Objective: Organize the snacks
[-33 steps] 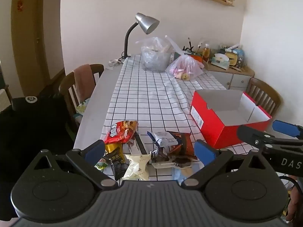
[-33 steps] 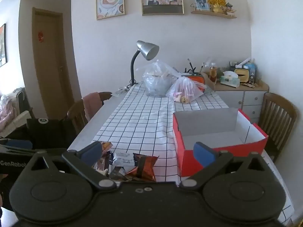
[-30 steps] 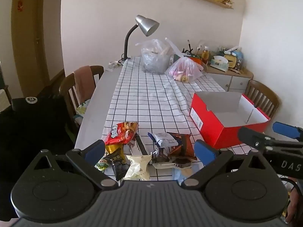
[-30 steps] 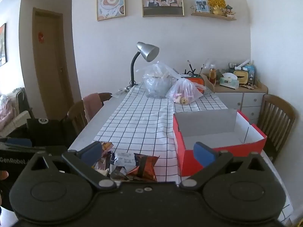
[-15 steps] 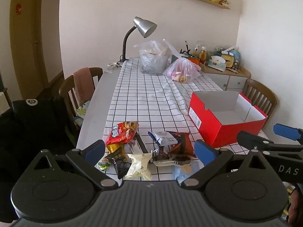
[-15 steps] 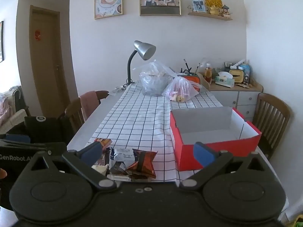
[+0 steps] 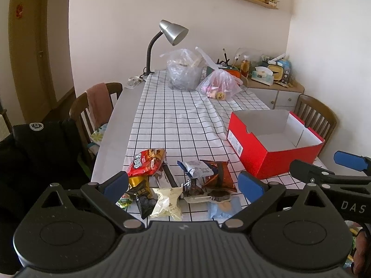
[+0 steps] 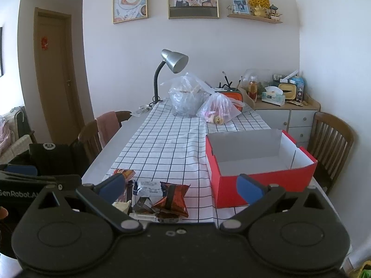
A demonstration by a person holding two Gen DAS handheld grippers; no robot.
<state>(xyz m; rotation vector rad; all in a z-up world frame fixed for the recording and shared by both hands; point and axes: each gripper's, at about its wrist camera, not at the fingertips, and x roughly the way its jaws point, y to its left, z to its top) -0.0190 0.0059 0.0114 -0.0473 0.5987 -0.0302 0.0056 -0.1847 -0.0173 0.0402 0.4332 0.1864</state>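
Left gripper hovers level above the snack pile, jaws spread; right gripper alongside, jaws spread.

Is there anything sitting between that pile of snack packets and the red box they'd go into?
Nothing visible does. Between the snack packets and the red box lies only bare checked tablecloth. The box is open on top and looks empty. Both the left gripper and right gripper are open, holding nothing.
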